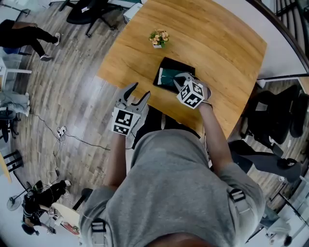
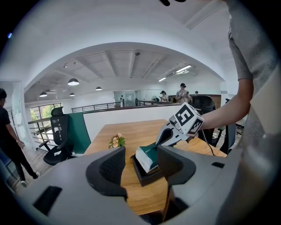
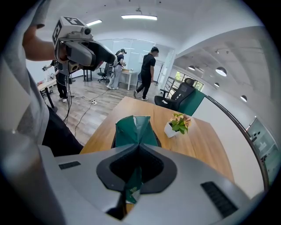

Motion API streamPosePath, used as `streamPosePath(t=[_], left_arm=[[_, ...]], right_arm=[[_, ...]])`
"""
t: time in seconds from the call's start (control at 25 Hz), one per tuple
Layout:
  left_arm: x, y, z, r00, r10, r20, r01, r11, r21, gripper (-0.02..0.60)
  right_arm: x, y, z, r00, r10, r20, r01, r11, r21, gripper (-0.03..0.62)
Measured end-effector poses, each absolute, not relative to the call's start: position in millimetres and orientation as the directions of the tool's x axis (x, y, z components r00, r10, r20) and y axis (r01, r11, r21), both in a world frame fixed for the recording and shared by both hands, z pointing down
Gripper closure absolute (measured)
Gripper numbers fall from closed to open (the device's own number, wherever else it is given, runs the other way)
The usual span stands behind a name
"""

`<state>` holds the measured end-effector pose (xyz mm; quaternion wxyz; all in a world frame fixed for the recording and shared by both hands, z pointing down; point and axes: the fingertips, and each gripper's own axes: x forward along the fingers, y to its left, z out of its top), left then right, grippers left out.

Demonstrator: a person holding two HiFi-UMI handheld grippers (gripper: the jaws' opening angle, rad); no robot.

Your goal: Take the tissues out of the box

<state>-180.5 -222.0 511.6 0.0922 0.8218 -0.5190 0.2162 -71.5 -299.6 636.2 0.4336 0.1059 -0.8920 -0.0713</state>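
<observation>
Left gripper (image 1: 139, 91): jaws wide apart and empty, hanging off the near edge of the desk (image 1: 222, 43), just beside the person's body and well apart from the work. Centre: the black box (image 1: 182, 64) lies flat on the desk; the green tissue pack (image 1: 166, 77) sits tilted in it, one end raised above the rim and the other down inside. Right gripper (image 1: 177, 78): jaws closed tight on a pinched fold of the pack's green wrapper, which rises to a peak at the grip. The step in hand appears to be the lift-out. It is best done as a steady, near-vertical pull, so that the low end clears the rim without dragging the box. The hold is on thin film only, so a jerk could probably tear it or let it slip. The idle left gripper could press the box rim down if the box starts to rise with the pack. Surroundings, left to right: cables (image 1: 63, 131) on the wooden floor, an office chair (image 1: 91, 12) beyond the desk's far corner, a small potted plant (image 1: 159, 38) on the desk behind the box, near but not touching it, and another chair (image 1: 275, 120) at the right. Nothing stands over the box, so the upward path is free.
</observation>
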Motion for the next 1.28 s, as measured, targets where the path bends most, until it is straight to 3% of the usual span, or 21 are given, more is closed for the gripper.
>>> streamPosePath(t=[1.28], left_arm=[[-144.6,-195.8,489.7,0.32,-0.849,0.42,-0.907,-0.403,-0.124,0.339]], right_arm=[[-44.9,-301.1,585.7,-0.628,-0.315,0.712,-0.121,0.943,0.31,0.588]])
